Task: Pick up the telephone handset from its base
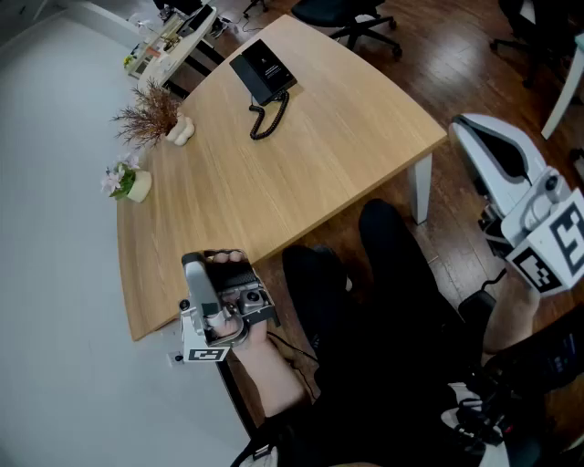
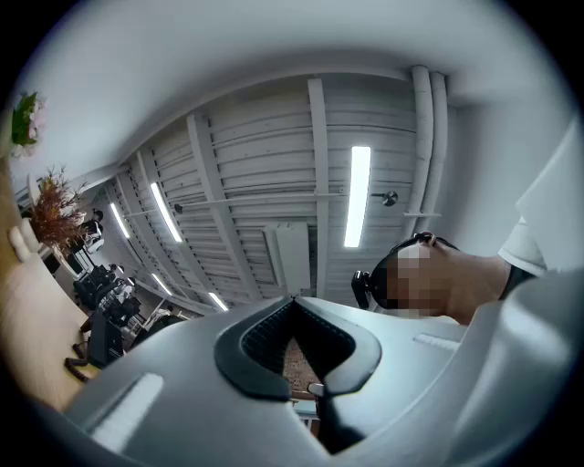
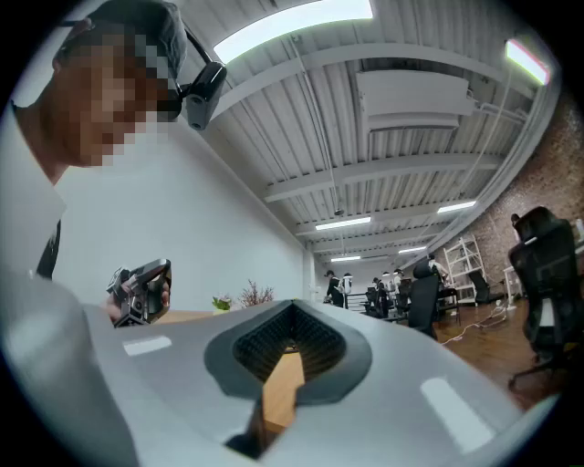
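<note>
The black telephone base (image 1: 263,68) stands at the far end of the wooden table (image 1: 301,173), with the handset resting on it and the coiled cord (image 1: 269,119) lying in front. The left gripper view shows the telephone (image 2: 102,336) small at the far left. My left gripper (image 1: 194,264) is at the table's near left edge, tilted upward, shut and holding nothing. My right gripper (image 1: 461,128) hangs off the table's right side above the floor, also shut and holding nothing. Both are far from the telephone. The right gripper view shows the left gripper (image 3: 141,292) at its left.
A dried plant (image 1: 151,114) and a small flower pot (image 1: 128,182) stand along the table's left edge by the white wall. Black office chairs (image 1: 351,18) stand beyond the table on the wooden floor. A white table leg (image 1: 420,187) is at the right corner.
</note>
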`<state>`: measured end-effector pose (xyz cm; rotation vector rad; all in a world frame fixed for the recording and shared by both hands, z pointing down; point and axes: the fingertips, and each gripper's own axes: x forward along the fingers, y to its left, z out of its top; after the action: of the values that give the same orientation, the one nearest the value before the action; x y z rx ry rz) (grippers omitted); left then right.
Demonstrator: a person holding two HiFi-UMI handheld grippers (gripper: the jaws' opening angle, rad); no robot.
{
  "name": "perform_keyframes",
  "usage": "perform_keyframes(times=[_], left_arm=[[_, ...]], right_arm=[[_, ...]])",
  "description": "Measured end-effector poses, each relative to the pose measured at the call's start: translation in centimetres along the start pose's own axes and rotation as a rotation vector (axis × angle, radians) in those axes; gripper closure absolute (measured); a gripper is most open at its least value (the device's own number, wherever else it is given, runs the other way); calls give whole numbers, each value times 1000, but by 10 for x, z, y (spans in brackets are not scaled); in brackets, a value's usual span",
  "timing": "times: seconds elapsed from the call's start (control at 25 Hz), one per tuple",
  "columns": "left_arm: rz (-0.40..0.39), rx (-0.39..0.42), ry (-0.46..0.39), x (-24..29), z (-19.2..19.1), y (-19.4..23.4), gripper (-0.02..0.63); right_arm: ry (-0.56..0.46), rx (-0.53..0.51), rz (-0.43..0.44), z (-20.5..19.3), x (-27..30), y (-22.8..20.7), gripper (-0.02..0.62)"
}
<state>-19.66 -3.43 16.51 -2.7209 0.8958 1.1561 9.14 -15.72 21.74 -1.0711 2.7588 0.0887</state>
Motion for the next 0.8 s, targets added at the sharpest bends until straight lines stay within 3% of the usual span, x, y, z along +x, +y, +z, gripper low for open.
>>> perform_keyframes(times=[0.36, 0.52, 0.64, 0.8], left_arm=[[18, 7, 7, 9, 6, 72, 603], [26, -50, 33, 15, 4, 115, 603], [40, -139, 103, 23, -10, 166, 606], [158, -228, 286, 29, -39, 257, 603]], right_arm=[[-5, -12, 38, -10, 72, -16, 592], [3, -21, 51, -16, 101, -21, 592], [10, -26, 55, -25, 119, -24, 592], [11, -13, 55, -40, 142, -28, 592]])
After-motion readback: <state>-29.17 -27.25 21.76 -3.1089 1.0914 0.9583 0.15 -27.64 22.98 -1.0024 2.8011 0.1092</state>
